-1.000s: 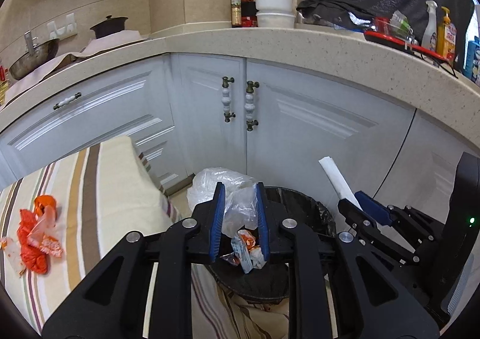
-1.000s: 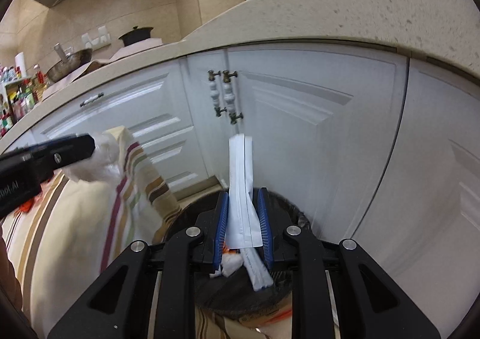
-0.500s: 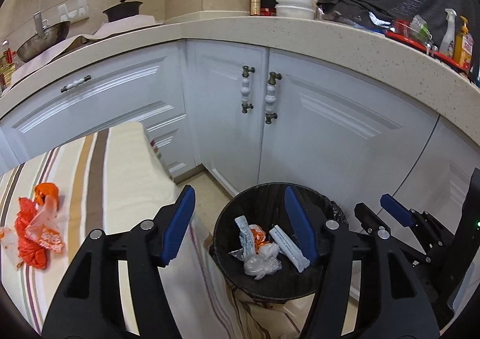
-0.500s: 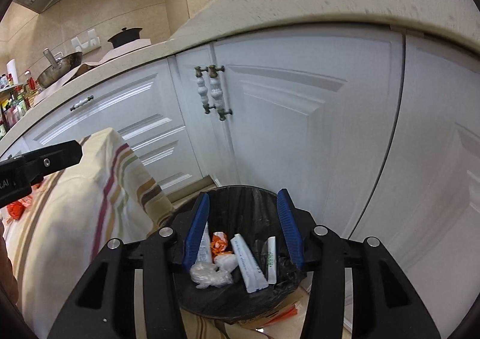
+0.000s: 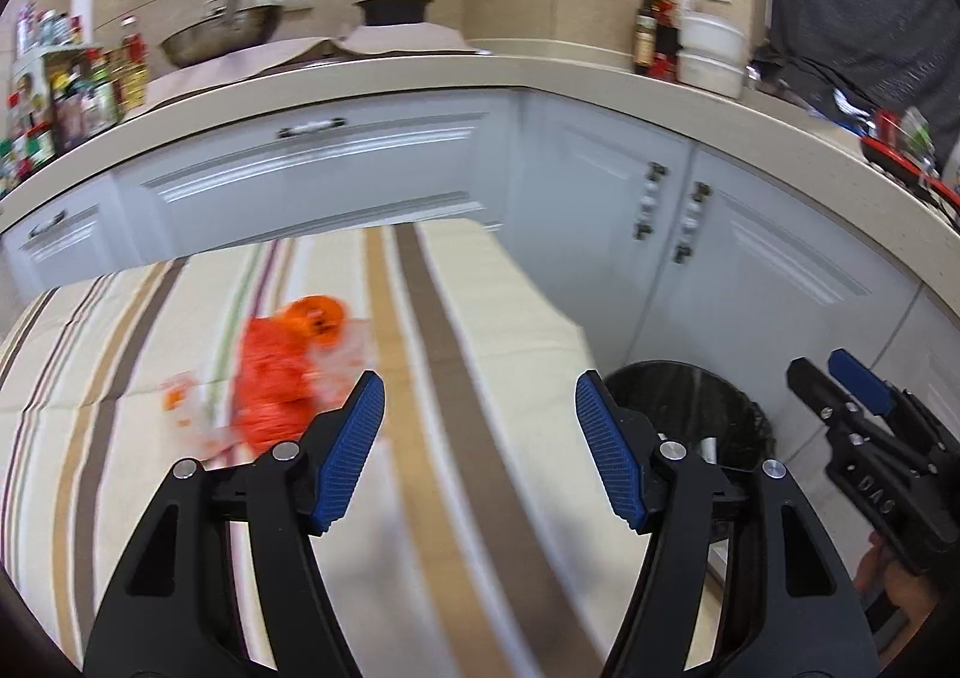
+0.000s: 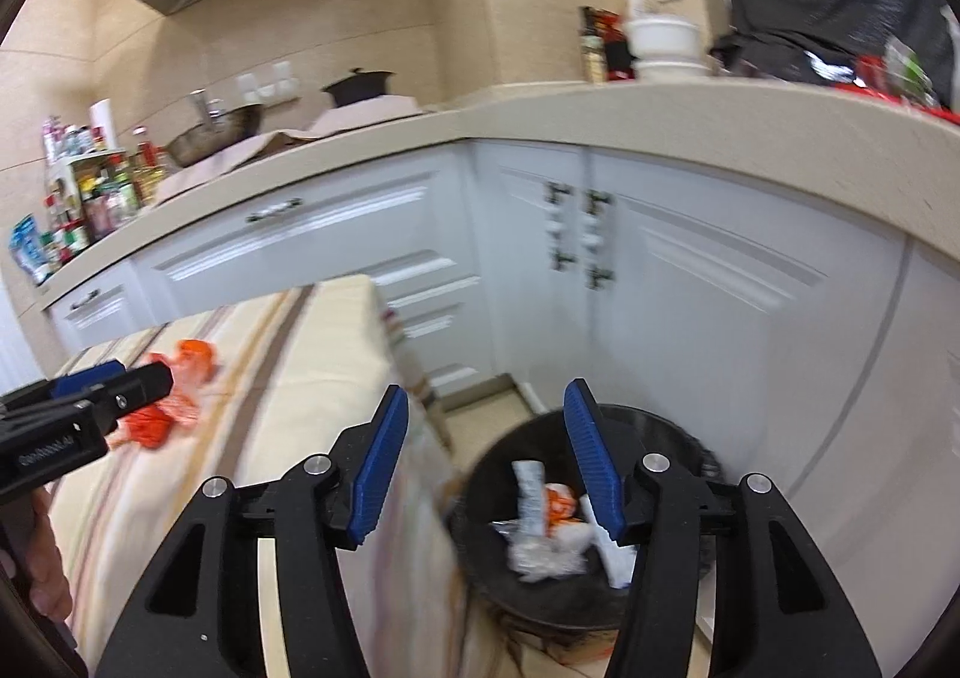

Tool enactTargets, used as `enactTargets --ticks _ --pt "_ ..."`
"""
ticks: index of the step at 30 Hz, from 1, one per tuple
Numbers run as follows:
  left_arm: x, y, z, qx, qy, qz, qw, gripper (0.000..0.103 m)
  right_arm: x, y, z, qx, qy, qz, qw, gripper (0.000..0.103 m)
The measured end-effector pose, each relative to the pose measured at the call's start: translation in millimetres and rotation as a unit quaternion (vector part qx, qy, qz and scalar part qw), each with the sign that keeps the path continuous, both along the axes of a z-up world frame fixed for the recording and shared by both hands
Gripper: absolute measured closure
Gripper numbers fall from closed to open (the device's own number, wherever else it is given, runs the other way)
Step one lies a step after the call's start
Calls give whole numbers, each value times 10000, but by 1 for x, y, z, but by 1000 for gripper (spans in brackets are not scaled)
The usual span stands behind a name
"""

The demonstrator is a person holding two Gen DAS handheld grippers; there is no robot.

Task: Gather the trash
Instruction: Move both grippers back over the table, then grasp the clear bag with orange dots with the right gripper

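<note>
My left gripper (image 5: 480, 432) is open and empty above the striped tablecloth (image 5: 492, 438). Crumpled orange wrappers (image 5: 276, 378) lie on the cloth just left of its left finger; they also show in the right wrist view (image 6: 174, 396). My right gripper (image 6: 486, 456) is open and empty over the table's right edge and the black trash bin (image 6: 666, 438). The bin holds white and orange trash (image 6: 546, 522). The bin also shows in the left wrist view (image 5: 690, 402), beside my right gripper (image 5: 852, 390). My left gripper (image 6: 90, 402) shows at the left in the right wrist view.
White cabinets (image 5: 750, 270) stand behind the bin under a beige countertop (image 5: 480, 72). On the counter are a pan (image 5: 222, 33), a black pot (image 5: 393, 9), bottles (image 5: 651, 39) and white bowls (image 5: 714, 57). A spice rack (image 6: 90, 192) stands at far left.
Both grippers opened and dropped a clear bag and a white packet into the bin. Both have since swung left toward the table and the orange wrappers.
</note>
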State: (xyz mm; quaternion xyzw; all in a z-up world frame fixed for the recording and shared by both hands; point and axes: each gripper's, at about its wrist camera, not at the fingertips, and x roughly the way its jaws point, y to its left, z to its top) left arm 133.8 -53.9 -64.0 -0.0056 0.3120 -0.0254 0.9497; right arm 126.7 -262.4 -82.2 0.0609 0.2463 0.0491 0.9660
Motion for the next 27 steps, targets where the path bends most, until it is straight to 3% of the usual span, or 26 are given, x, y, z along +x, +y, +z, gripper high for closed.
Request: enactTargets --ticks 12,20,27 --pt "-31 115 2 -7 3 1047 9945 38 6 106 21 -92 -89 1057 9943 48" --pt "-40 162 -4 -110 67 1440 9895 38 19 169 9 -167 227 1661 9857 48" --pt "-44 188 -10 -218 72 1627 9864 38 30 200 -7 -406 536 1807 9812 48"
